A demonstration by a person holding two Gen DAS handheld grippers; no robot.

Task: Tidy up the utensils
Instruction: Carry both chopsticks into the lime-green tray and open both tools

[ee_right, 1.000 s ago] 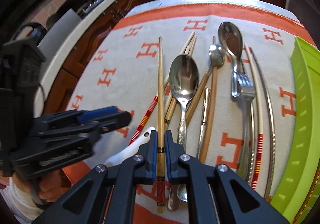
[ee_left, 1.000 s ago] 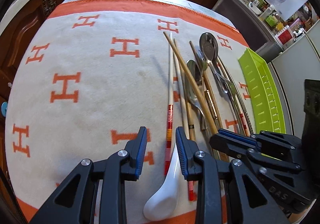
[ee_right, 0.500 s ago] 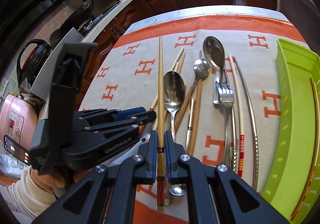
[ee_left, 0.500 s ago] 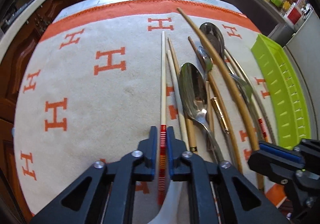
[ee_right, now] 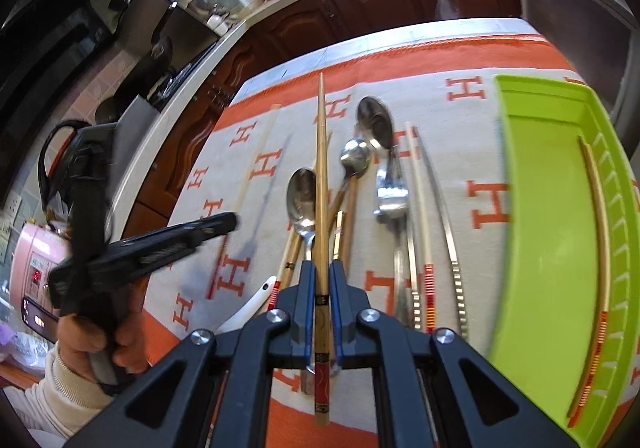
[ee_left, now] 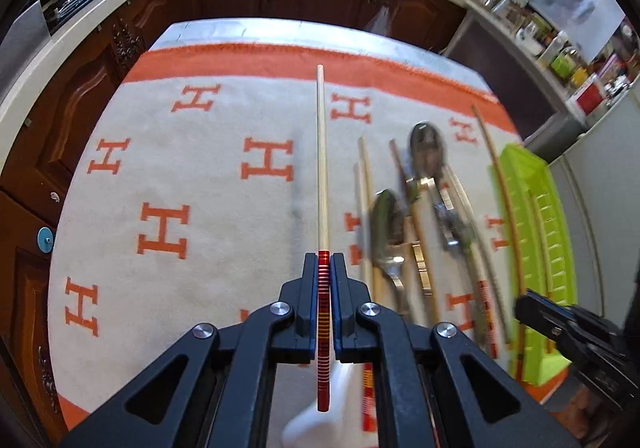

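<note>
Left gripper (ee_left: 324,260), lower centre of the left wrist view: clamped on a pale chopstick with a red-and-yellow striped end (ee_left: 322,168), shaft running straight up the frame, clear of the white blanket with orange H marks (ee_left: 200,176). Right gripper (ee_right: 318,268), lower centre of the right wrist view: pinched narrow on a bamboo chopstick with a red-and-black end (ee_right: 321,184), tip toward the upper centre.

Centre of the right wrist view, on the blanket: three metal spoons (ee_right: 302,196), a fork (ee_right: 390,196), more chopsticks, a metal pair (ee_right: 440,208). White ceramic spoon (ee_right: 250,304) at lower left of the jaws. Lime-green tray (ee_right: 544,208) along the right edge, one striped chopstick (ee_right: 600,248) inside near its right wall. Hand (ee_right: 86,344) on the other gripper's handle, lower left.
</note>
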